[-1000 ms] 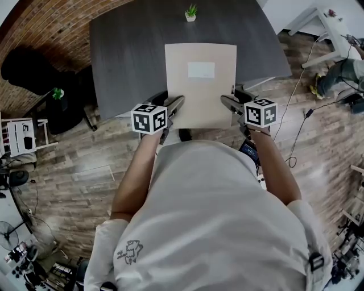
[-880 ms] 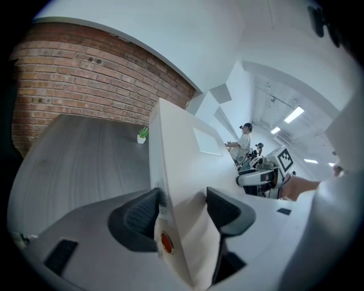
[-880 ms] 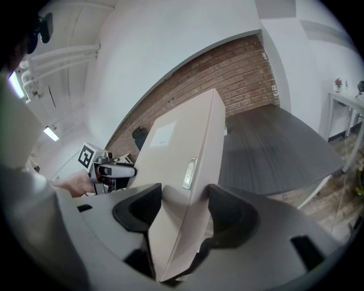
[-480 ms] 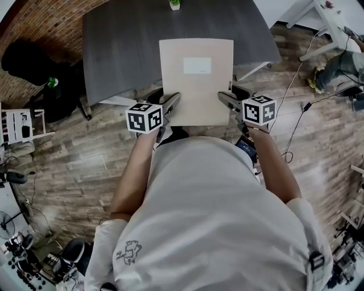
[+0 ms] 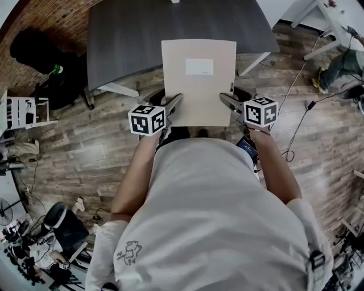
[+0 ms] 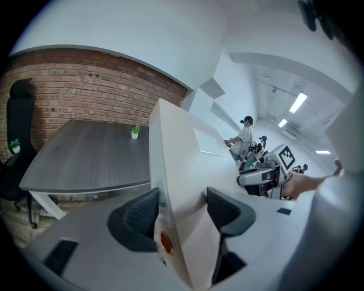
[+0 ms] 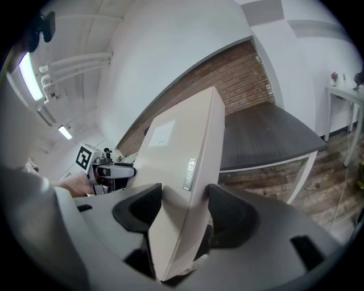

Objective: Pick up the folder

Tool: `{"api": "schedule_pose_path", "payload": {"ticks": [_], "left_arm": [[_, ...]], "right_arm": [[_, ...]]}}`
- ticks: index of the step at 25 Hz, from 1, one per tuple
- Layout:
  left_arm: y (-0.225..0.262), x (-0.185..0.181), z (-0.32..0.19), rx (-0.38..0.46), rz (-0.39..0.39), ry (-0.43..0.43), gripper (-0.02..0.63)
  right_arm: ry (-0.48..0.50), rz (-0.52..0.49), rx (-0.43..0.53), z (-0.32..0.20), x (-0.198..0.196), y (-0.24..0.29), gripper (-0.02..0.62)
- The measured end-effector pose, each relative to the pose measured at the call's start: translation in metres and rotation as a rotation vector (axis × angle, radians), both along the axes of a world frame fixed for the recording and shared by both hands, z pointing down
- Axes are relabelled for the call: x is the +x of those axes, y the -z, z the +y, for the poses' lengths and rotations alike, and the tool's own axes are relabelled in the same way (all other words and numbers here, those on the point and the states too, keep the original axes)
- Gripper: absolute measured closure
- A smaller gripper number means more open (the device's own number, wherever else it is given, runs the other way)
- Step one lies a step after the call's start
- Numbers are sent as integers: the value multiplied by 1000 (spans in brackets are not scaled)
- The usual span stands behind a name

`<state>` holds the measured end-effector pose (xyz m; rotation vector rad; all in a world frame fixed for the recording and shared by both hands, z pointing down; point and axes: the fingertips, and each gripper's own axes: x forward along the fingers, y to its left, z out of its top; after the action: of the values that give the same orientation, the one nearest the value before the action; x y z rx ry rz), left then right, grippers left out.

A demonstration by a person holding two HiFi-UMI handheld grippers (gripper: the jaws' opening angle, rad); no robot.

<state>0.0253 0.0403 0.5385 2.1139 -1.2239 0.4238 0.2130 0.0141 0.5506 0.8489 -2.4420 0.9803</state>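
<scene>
Near table (image 5: 125, 45) edge, left gripper (image 5: 172, 107), right gripper (image 5: 227, 103) abreast on folder (image 5: 198, 94).

Dark grey surface (image 5: 142, 40) on white legs, small potted plant (image 6: 135, 131) near far edge. Brick wall (image 5: 57, 14) behind. Black chair (image 5: 34, 51) at left corner. Wood-plank floor (image 5: 102, 136), white rack (image 5: 25, 111) at left.

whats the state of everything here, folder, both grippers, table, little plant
folder: closed, lifted clear of the table, held at both sides
left gripper: shut on the folder's left edge
right gripper: shut on the folder's right edge
table: upright, folder not on it
plant: upright on the table
</scene>
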Motion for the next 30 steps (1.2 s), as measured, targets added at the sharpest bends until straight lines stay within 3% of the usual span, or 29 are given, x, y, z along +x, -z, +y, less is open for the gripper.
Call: {"api": "schedule_pose_path", "payload": {"ticks": [14, 30], "left_arm": [[1, 4, 39, -5, 14, 37, 337], [4, -38, 63, -3, 11, 83, 337]], "right_arm": [[16, -43, 14, 31, 3, 6, 336], [65, -48, 7, 49, -38, 8, 345]]}}
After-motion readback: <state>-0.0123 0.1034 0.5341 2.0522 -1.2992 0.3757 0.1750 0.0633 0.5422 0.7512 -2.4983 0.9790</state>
